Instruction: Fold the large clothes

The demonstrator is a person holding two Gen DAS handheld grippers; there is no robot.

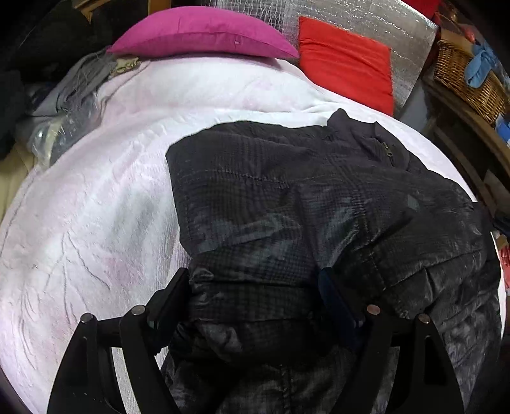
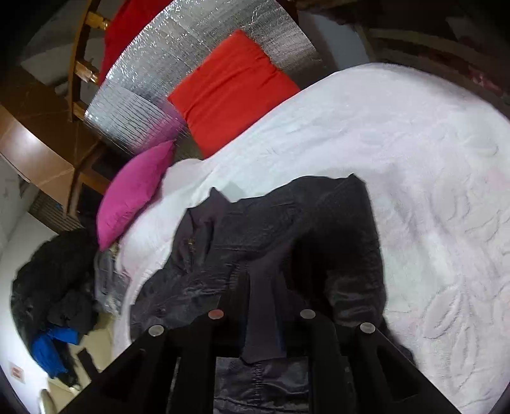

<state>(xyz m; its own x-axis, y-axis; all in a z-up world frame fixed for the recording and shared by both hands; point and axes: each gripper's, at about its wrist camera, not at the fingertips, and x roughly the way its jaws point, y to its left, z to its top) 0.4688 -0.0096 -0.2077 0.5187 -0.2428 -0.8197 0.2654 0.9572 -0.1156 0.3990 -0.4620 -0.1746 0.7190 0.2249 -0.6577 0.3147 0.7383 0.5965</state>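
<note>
The left gripper (image 1: pixel 251 286) straddles a thick fold of the shiny black quilted jacket (image 1: pixel 318 203) with jaws spread wide, while the right gripper (image 2: pixel 264 296) is clenched on a smooth dark strip of it. The jacket lies crumpled on a plush white embossed blanket (image 1: pixel 95 207); beyond sit a magenta pillow (image 1: pixel 204 35) and a red cushion (image 1: pixel 347 60) against crinkled silver foil (image 1: pixel 366 19).

Bed (image 1: pixel 95 207): covered by a white, faintly pink blanket (image 2: pixel 414 159) with an embossed leaf pattern, creased in places.

Lying on the blanket: one black jacket (image 1: pixel 302 197), quilted, spread over the near part; collar and zip pull toward the head of the bed.

At the head end: magenta pillow (image 1: pixel 204 35) resting on the blanket's edge; red pillow (image 1: pixel 347 63) beside it, leaning against a silver foil sheet (image 2: pixel 178 57).

At the bed's side edge, near the magenta pillow: grey cloth (image 1: pixel 79 82) and clear plastic wrap (image 1: pixel 60 133), bunched together.
</note>
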